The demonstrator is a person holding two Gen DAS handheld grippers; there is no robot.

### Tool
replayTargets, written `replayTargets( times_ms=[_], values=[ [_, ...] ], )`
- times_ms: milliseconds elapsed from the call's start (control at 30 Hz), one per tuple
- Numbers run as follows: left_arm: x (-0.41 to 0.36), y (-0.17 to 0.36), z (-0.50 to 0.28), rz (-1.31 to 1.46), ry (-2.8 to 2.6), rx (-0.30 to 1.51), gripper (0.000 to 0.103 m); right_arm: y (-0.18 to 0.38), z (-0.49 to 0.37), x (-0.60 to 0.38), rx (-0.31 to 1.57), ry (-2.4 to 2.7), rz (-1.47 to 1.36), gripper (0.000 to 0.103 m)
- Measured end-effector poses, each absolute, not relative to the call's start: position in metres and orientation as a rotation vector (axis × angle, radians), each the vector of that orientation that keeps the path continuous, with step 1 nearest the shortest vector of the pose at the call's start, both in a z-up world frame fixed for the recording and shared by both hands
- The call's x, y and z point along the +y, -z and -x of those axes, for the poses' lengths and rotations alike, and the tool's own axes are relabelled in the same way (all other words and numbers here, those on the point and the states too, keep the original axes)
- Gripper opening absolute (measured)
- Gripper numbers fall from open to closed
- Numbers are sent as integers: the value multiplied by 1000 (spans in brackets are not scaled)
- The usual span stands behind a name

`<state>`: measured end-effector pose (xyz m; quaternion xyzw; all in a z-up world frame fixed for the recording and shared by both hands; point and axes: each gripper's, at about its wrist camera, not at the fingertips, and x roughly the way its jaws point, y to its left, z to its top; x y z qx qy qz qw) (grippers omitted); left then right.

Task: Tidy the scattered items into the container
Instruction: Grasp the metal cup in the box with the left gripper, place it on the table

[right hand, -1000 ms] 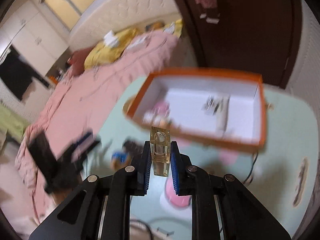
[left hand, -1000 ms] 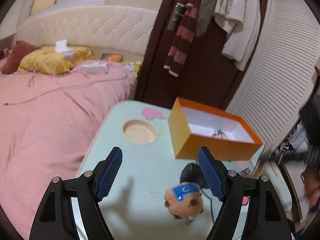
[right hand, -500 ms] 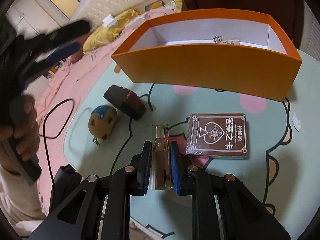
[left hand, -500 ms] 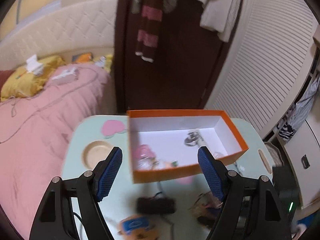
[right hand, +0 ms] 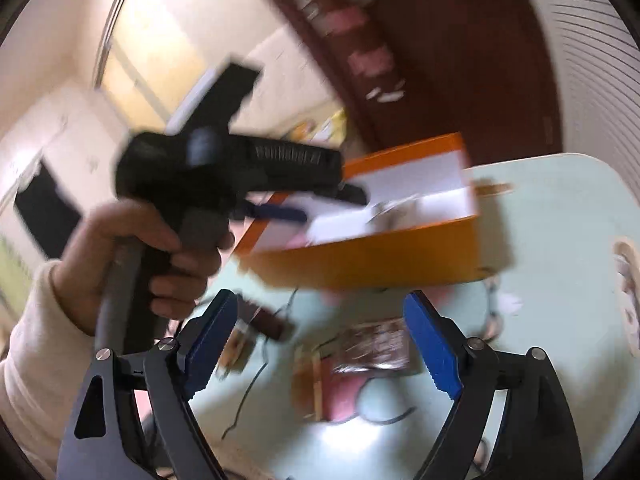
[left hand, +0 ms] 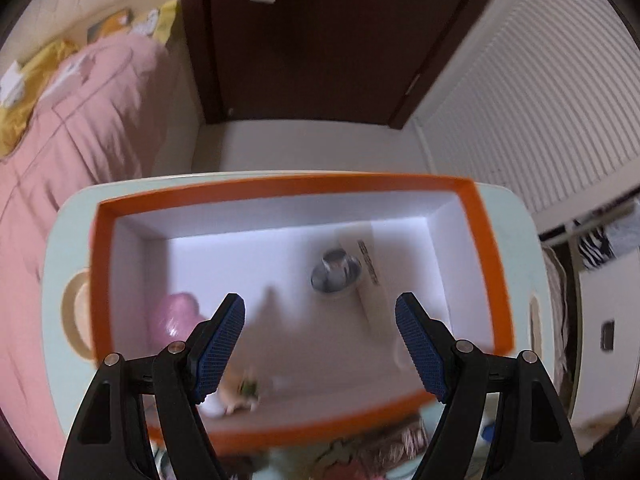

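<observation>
The orange box (left hand: 486, 256), white inside and open-topped, is seen from above in the left wrist view, set toward the far edge of the pale green desk (left hand: 60, 248) and filling most of its width; inside it a small round metallic item (left hand: 335, 272) is lying on a white sheet (left hand: 374, 280), a pink object (left hand: 178, 314) is lodged near the left wall, and a blurred tan-and-green item (left hand: 242, 390) is resting against the near wall. The left tongs (left hand: 320, 344) are held wide open above the box, with nothing between the blue pads. In the right wrist view, the right tongs (right hand: 320, 344) are likewise spread open and empty above the near part of the desk, where a blurred brown card pack (right hand: 372, 344), a dark oblong object (right hand: 266, 320) and a thin cable (right hand: 248, 392) are lying in front of the box.
</observation>
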<state>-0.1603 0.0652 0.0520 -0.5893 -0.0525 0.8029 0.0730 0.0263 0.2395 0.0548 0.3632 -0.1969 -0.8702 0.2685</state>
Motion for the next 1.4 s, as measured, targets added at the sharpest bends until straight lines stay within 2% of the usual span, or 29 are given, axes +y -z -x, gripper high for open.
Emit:
replayTargets(
  times_ms=[67, 167, 200, 267, 300, 400, 533, 700, 867, 1033, 1200, 1400],
  values=[
    [71, -46, 168, 1784, -2419, -144, 73, -55, -24, 249, -589, 2343, -981, 85],
    [81, -35, 177, 1811, -2407, -109, 56, -56, -22, 252, -611, 2329, -986, 85],
    [84, -31, 178, 1830, -2392, -94, 47, -57, -23, 253, -611, 2324, -989, 85],
    [85, -27, 179, 1824, -2382, -100, 41, -59, -28, 259, -606, 2314, -994, 85],
    [85, -27, 180, 1824, -2383, -84, 25, -59, -29, 258, -603, 2308, -995, 85],
    [83, -29, 179, 1799, -2383, -59, 25, -56, -29, 250, -595, 2300, -992, 85],
    [71, -40, 169, 1750, -2368, -163, 25, -53, -26, 248, -597, 2306, -993, 85],
    [49, -95, 136, 1552, -2374, -293, 25, -49, -23, 250, -609, 2319, -997, 85],
    [29, -133, 75, 1388, -2409, -273, 25, -46, -19, 252, -611, 2332, -997, 85],
    [20, -97, 25, 1413, -2351, -294, 25, -41, -17, 252, -627, 2341, -1011, 85],
    [23, -62, -16, 1363, -2402, -178, 25, -34, -15, 250, -645, 2342, -1025, 85],
    [12, -32, -28, 1357, -2461, -165, 26, -31, -13, 247, -630, 2334, -1036, 85]
  ],
)
